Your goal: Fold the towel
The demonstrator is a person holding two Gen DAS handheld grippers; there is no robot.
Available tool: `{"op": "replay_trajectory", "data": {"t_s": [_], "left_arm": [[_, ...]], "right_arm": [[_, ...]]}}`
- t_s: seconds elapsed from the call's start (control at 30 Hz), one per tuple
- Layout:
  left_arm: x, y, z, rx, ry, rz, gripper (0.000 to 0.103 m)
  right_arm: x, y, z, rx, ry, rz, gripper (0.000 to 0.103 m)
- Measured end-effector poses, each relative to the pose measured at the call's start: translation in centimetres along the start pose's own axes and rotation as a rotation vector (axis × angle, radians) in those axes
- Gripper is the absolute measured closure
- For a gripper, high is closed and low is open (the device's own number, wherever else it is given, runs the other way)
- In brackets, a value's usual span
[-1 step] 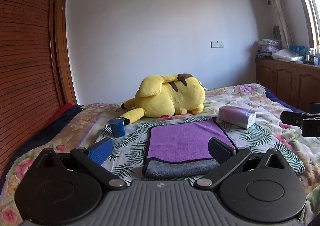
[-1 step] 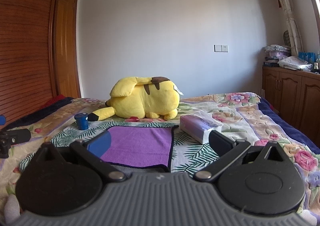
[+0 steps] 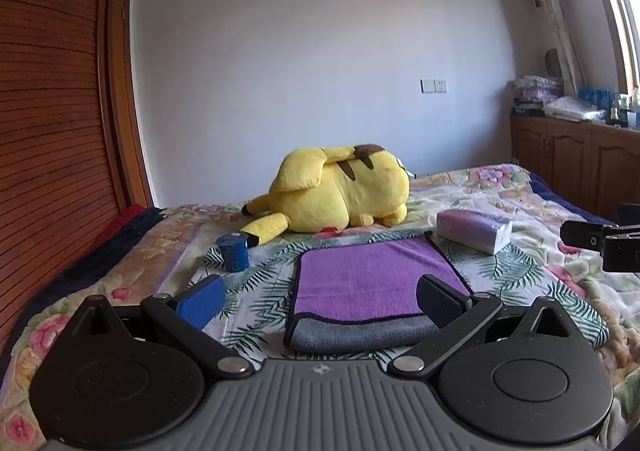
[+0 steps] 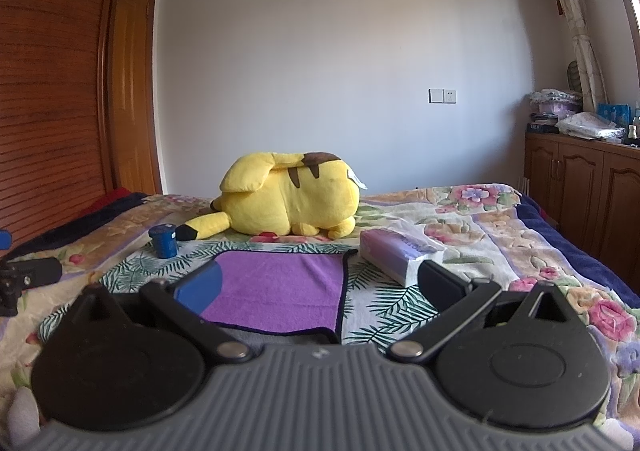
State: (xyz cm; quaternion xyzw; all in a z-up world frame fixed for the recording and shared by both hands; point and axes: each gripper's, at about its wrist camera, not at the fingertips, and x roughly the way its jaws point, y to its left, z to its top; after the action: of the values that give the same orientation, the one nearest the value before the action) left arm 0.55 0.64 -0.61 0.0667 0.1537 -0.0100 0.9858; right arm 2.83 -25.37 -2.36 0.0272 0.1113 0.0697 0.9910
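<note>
Towel (image 3: 372, 283) is what you are working on, and it lies flat on the bed (image 3: 500, 187), on the leaf-print part of the bed cover, close to the near edge. It is purple on top with a dark trim. A gray layer shows along its near edge, so it looks folded over already.

Your left gripper (image 3: 320, 301) hangs just above the near edge of the bed. Its fingers (image 3: 202, 301) are spread wide apart and hold nothing. The blue one is over the leaf cover on the left of the towel, and the dark one is over the towel's near right corner.

Your right gripper (image 4: 318, 287) is more to the right. Its fingers (image 4: 440, 287) are wide apart too, and they hold nothing. The blue one is over the towel's left part. The dark one is in front of the tissue pack (image 4: 400, 251).

That tissue pack lies just beside the far right corner of the towel. A small blue cup (image 3: 233, 251) stands near the towel's far left corner. A big yellow plush toy (image 3: 340, 191) lies behind the towel, toward the far edge of the bed. A wooden cabinet (image 4: 580, 187) stands by the wall past the bed's right edge.
</note>
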Motion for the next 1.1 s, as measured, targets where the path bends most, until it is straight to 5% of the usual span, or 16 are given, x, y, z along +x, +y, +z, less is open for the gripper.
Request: {"op": "replay_trajectory", "data": {"t_s": [1.1], "left_arm": [[7.7,0.1,0.0,0.005,0.193,-0.045,0.000]], "right_arm": [[6.1,0.7,-0.7,-0.060,0.170,0.058,0.000]]}}
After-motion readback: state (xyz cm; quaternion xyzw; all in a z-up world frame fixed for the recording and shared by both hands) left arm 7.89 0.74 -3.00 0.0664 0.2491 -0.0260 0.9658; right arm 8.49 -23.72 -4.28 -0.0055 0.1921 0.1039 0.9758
